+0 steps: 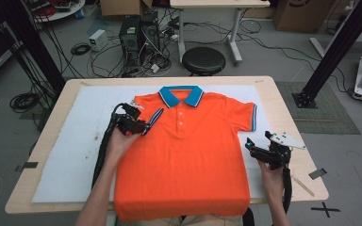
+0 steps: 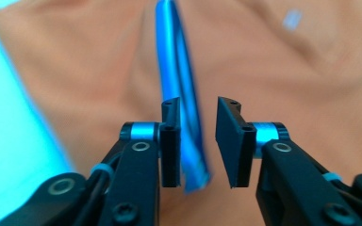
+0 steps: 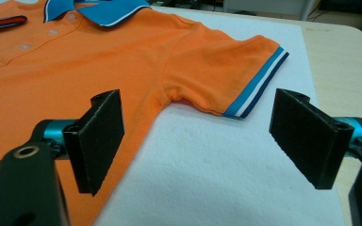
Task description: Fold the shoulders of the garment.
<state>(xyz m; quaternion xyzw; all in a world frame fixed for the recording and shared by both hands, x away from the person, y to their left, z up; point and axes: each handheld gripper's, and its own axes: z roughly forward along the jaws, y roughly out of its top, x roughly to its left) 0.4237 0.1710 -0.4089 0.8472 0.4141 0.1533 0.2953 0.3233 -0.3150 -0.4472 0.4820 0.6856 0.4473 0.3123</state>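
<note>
Nearest to us, the right tool hangs with its jaws spread wide and nothing between them, beside the right hem side of the orange polo shirt. Ahead of this tool lies the right sleeve, flat on the white foam mat and apart from both pads. The left tool has its jaws narrowly parted; the blue-trimmed cuff of the left sleeve stands between them, against one pad. We cannot tell whether the grip is firm.

Risks, as we judge them:
- The cuff may slip out. With only one pad appearing to bear on it, any pull could free the thin edge.
- The folded-in left sleeve may drag the shirt body and wrinkle it, since knit fabric sticks to the foam.
- If the right tool closes too low, it may pinch the foam along with the cloth.

Materials: the shirt is a soft piqué knit, limp, and lies front up across the desk, its hem draping over the edge nearest us. The cuffs are ribbed bands with blue and white stripes. Beyond the tools, the blue collar is stiffer, with a white edge line, above a buttoned placket. The tool pads are black and matt.
</note>
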